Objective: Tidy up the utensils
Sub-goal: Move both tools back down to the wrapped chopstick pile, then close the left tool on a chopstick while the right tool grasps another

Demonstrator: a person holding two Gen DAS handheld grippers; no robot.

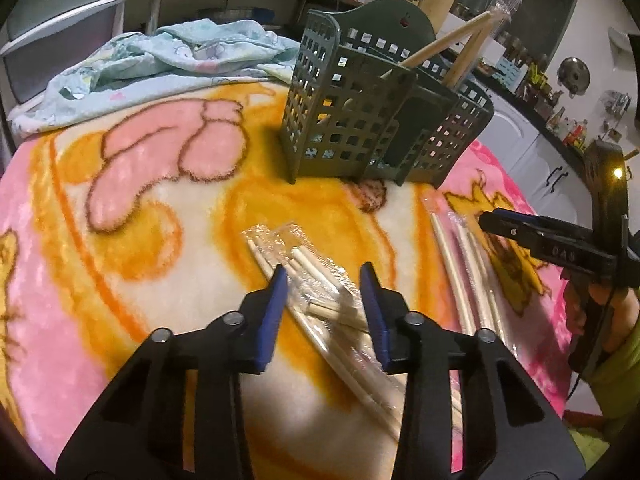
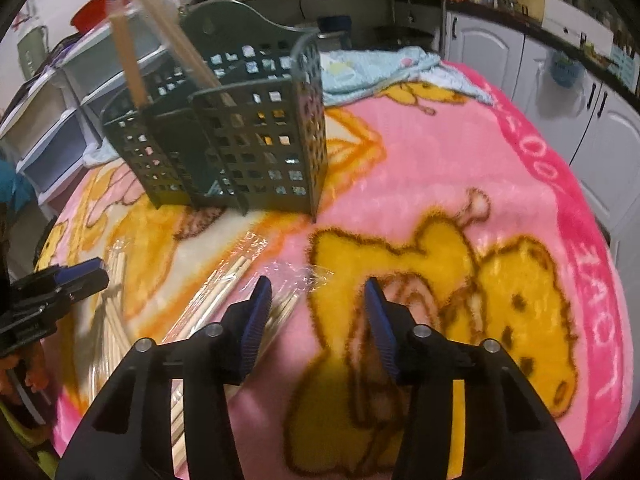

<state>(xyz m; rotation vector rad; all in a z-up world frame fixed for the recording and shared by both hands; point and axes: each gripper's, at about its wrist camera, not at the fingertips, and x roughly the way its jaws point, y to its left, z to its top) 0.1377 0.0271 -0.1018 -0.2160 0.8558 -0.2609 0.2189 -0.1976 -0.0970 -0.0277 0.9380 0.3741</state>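
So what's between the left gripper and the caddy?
Left wrist view: wrapped chopsticks at the left gripper, then bare blanket up to the caddy.

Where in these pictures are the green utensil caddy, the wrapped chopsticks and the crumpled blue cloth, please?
green utensil caddy (image 1: 352,120), left wrist view, front lattice wall.
wrapped chopsticks (image 1: 320,304), left wrist view, middle of the bundle.
crumpled blue cloth (image 1: 160,60), left wrist view, central folds.

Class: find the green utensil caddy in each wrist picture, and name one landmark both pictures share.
Left wrist: green utensil caddy upper centre, right of the pale blue cloth.
Right wrist: caddy upper left of centre.
Shared landmark: the wooden chopsticks standing in it.
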